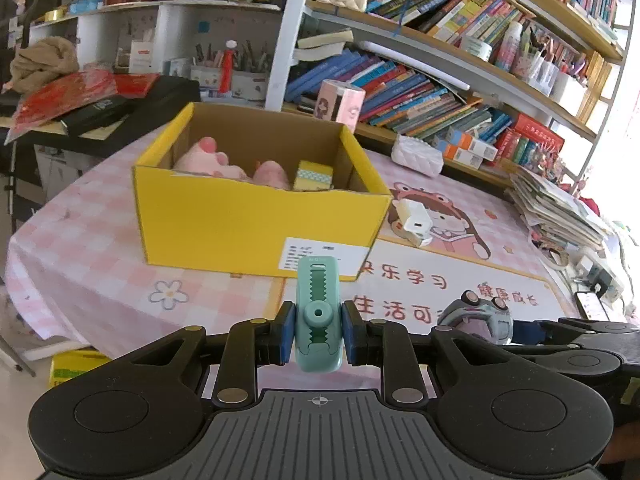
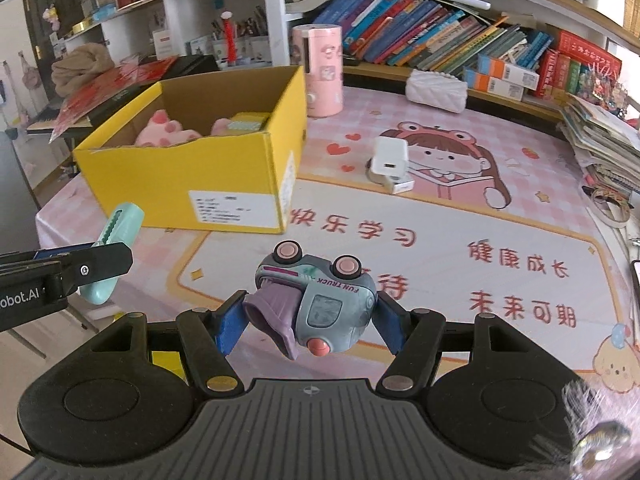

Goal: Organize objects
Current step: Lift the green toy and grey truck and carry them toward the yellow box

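Two grippers, each loaded. The left gripper [image 1: 318,332] clamps a mint-green clip [image 1: 318,312] by its sides, long axis pointing forward at the yellow box [image 1: 256,220]; this grip likely leaves the nose free to clear the near wall. The right gripper [image 2: 308,320] pinches a grey toy truck [image 2: 320,304], upside down with pink wheels up, purple part against the left pad; both items are held above the table mat [image 2: 440,240], near the box front. One yellow box, open-topped, holds pink plush toys [image 1: 208,160] and a small patterned carton [image 1: 314,176], with room left over. One white charger [image 2: 388,160] lies on the mat just right of the box, not yet gathered. Judged step: carrying both items to the box for dropping in.
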`<state>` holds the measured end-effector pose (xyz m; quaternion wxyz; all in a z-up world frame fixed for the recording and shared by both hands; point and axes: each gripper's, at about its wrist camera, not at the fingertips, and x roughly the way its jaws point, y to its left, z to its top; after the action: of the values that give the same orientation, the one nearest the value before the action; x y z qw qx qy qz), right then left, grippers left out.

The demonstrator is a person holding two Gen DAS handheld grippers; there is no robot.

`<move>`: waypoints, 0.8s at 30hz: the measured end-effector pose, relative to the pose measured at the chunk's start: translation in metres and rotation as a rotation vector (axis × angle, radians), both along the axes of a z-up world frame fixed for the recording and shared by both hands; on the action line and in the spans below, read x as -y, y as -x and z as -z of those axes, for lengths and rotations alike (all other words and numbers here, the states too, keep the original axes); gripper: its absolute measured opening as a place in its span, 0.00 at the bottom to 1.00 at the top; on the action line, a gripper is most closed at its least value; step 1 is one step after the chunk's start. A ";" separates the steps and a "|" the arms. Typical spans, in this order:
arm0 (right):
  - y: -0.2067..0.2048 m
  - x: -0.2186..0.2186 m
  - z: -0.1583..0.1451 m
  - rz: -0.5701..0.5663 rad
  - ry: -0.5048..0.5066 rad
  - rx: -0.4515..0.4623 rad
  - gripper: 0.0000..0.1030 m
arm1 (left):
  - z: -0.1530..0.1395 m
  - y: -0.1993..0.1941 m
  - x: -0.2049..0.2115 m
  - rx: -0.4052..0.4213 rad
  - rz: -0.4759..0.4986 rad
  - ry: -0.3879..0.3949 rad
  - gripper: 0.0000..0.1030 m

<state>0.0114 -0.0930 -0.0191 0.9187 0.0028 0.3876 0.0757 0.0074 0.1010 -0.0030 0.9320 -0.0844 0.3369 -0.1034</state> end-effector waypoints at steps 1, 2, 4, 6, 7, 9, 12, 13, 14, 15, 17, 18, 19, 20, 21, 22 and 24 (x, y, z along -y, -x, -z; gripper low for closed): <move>0.001 -0.003 0.000 -0.003 -0.001 -0.001 0.62 | 0.000 0.002 -0.003 0.002 -0.002 -0.001 0.22; 0.001 -0.006 0.000 -0.006 -0.003 -0.001 0.62 | 0.000 0.003 -0.006 0.004 -0.004 -0.003 0.22; 0.003 -0.011 0.000 -0.012 -0.006 0.001 0.62 | -0.001 0.006 -0.013 0.008 -0.011 -0.005 0.22; 0.004 -0.018 0.000 -0.019 -0.009 0.004 0.62 | -0.002 0.008 -0.019 0.013 -0.019 -0.006 0.22; 0.005 -0.021 -0.001 -0.023 -0.009 0.006 0.62 | -0.002 0.009 -0.022 0.016 -0.024 -0.006 0.22; 0.006 -0.028 -0.002 -0.031 -0.009 0.011 0.62 | -0.003 0.010 -0.027 0.022 -0.032 -0.007 0.22; 0.008 -0.036 -0.004 -0.042 -0.008 0.022 0.62 | -0.005 0.013 -0.034 0.034 -0.042 -0.007 0.22; 0.008 -0.039 -0.004 -0.046 -0.007 0.026 0.62 | -0.006 0.014 -0.037 0.038 -0.045 -0.007 0.22; 0.008 -0.042 -0.005 -0.050 -0.005 0.029 0.62 | -0.006 0.015 -0.039 0.041 -0.048 -0.006 0.22; 0.008 -0.044 -0.005 -0.052 -0.004 0.031 0.62 | -0.007 0.015 -0.041 0.045 -0.051 -0.005 0.22; 0.008 -0.047 -0.007 -0.058 -0.001 0.036 0.62 | -0.008 0.016 -0.044 0.051 -0.054 -0.003 0.22; 0.008 -0.049 -0.007 -0.060 0.001 0.039 0.62 | -0.008 0.016 -0.046 0.055 -0.056 -0.002 0.22; 0.008 -0.051 -0.008 -0.061 0.004 0.041 0.62 | -0.009 0.017 -0.047 0.058 -0.056 -0.001 0.22; 0.009 -0.053 -0.008 -0.063 0.006 0.044 0.62 | -0.009 0.017 -0.048 0.061 -0.056 0.000 0.22; 0.008 -0.054 -0.009 -0.065 0.008 0.048 0.62 | -0.010 0.017 -0.049 0.065 -0.054 0.000 0.22; 0.008 -0.055 -0.009 -0.067 0.011 0.051 0.62 | -0.010 0.017 -0.049 0.069 -0.052 0.001 0.22; 0.007 -0.058 -0.011 -0.070 0.015 0.058 0.62 | -0.012 0.017 -0.050 0.078 -0.049 0.001 0.22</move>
<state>0.0044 -0.0351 -0.0078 0.9264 -0.0200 0.3612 0.1048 -0.0100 0.1507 0.0090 0.9466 -0.0893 0.2982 -0.0839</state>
